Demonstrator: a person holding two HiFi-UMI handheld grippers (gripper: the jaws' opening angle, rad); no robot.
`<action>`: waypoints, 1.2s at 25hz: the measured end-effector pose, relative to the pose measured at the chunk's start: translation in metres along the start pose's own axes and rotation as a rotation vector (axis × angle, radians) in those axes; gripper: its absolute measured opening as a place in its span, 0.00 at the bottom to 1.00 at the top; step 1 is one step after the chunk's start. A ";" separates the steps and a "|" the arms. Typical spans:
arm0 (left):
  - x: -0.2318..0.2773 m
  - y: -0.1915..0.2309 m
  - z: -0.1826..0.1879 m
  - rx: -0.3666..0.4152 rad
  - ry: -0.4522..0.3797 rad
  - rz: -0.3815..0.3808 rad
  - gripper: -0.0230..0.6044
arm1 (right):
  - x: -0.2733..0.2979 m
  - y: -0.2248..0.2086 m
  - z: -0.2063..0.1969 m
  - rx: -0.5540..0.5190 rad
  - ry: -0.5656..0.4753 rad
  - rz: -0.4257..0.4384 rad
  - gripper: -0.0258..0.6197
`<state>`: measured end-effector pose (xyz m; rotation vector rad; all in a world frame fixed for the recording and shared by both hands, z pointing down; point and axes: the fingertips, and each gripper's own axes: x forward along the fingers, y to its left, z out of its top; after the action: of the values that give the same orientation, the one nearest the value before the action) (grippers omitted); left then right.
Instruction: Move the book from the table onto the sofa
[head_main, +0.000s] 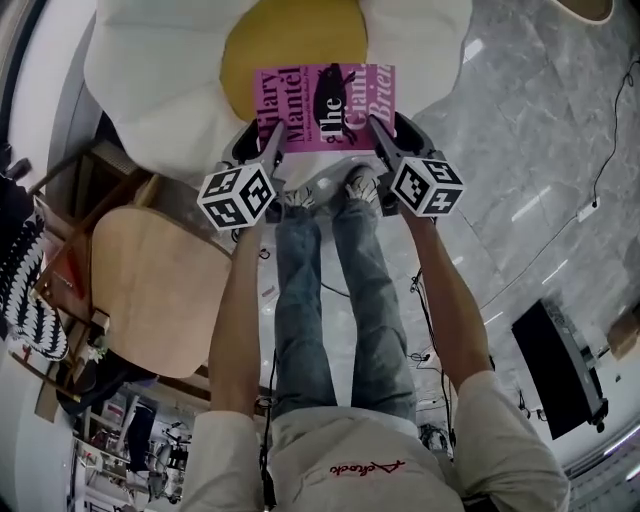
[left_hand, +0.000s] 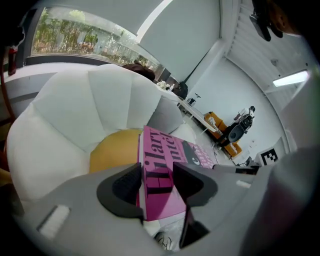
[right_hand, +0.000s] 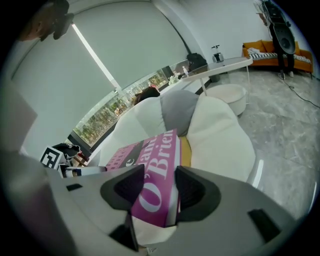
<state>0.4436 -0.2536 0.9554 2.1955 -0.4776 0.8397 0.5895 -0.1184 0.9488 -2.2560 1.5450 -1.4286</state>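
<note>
**A:** Where did you have the book (head_main: 325, 107) just then?

**B:** Between both tools, cover up, out over the sofa (head_main: 150, 80). It sat above the yellow seat cushion (head_main: 290, 30) in the middle. From my screens I couldn't tell whether its underside touched the cushion.

**A:** And the jaws?

**B:** The left gripper (head_main: 270, 145) was pinching the near left corner and the right gripper (head_main: 385, 135) the near right corner. In each gripper view the dark ribbed pads sat one on the cover and one underneath, closed on the pages.

**A:** Why two corners?

**B:** I judged a flat paperback would sag or swing from one pinch. Holding it at both corners kept it level, and it left the far edge free to land first.

**A:** What was it like, material-wise?

**B:** It was a slim rectangle with a smooth magenta cover, dark and white lettering, and a pale page block at the edge. The sofa was soft and white, built of rounded petal-shaped lobes around that mustard cushion, so I expected it to give under the book. The round, pale wooden table (head_main: 160, 290) stood well apart on my left. The floor (head_main: 530, 150) was glossy grey stone with veining.
</note>
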 end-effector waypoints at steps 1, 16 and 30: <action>0.005 0.005 -0.005 -0.004 0.004 0.003 0.35 | 0.006 -0.004 -0.005 0.001 0.006 0.000 0.36; 0.081 0.068 -0.028 -0.053 0.067 0.046 0.35 | 0.097 -0.040 -0.027 -0.066 0.098 -0.010 0.36; 0.117 0.098 -0.054 -0.009 0.174 0.077 0.35 | 0.137 -0.059 -0.057 -0.125 0.198 -0.024 0.36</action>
<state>0.4501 -0.2883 1.1133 2.0838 -0.4811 1.0575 0.6007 -0.1690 1.1000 -2.2673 1.7130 -1.6507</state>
